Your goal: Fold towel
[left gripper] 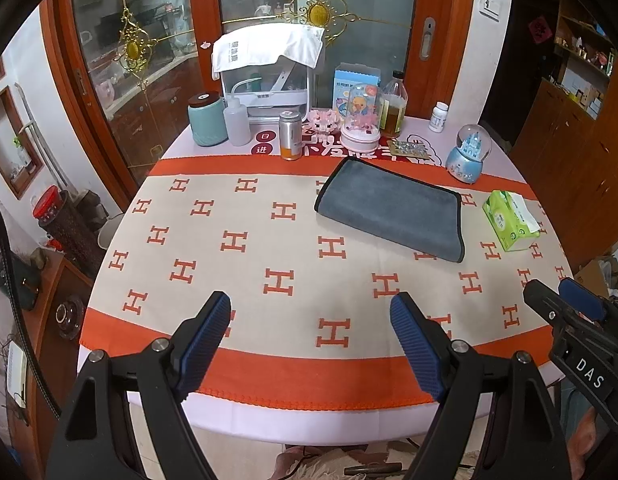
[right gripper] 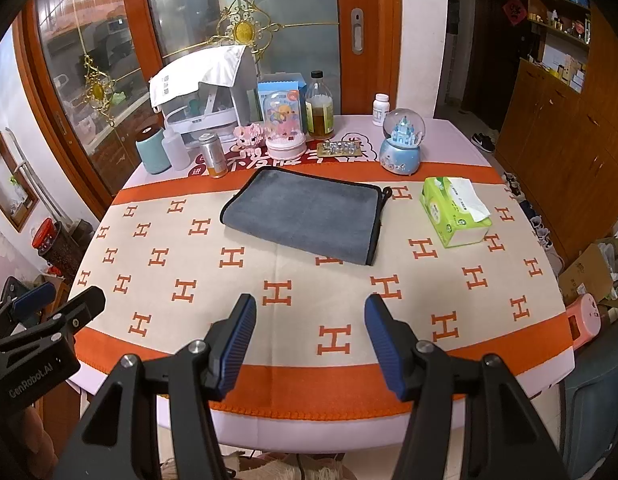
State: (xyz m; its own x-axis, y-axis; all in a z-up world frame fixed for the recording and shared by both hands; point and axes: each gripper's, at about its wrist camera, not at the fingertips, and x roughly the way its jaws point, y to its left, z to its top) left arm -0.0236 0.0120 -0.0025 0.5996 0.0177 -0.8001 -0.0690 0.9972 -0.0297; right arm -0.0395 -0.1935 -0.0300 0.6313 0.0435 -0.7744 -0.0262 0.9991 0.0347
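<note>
The grey towel (right gripper: 305, 216) lay flat on the desk (right gripper: 213, 416), on the far half of the patterned cloth (right gripper: 329, 300), and appeared to be already doubled over, with a rounded fold along its left side and black-trimmed edges stacked at its right. A green tissue pack (right gripper: 455, 212) sat near the towel's right edge, apart from it. A blue snow globe (right gripper: 401, 146), a pink domed ornament (right gripper: 285, 130), a glass bottle (right gripper: 319, 106) and a silver can (right gripper: 213, 154) stood in a row just beyond the towel's far edge. The left claw (left gripper: 311, 344) and the right claw (right gripper: 311, 344) were both spread open, held nothing, and hung over the near rim of the desk, well apart from the towel. A further fold carried three risks, by judgement. A long reach over the far edge could knock the globe or the bottle. A pinch taken too deep could catch the cloth beneath and drag it. A grip on only the top layer could let the stacked edges slide apart.
</note>
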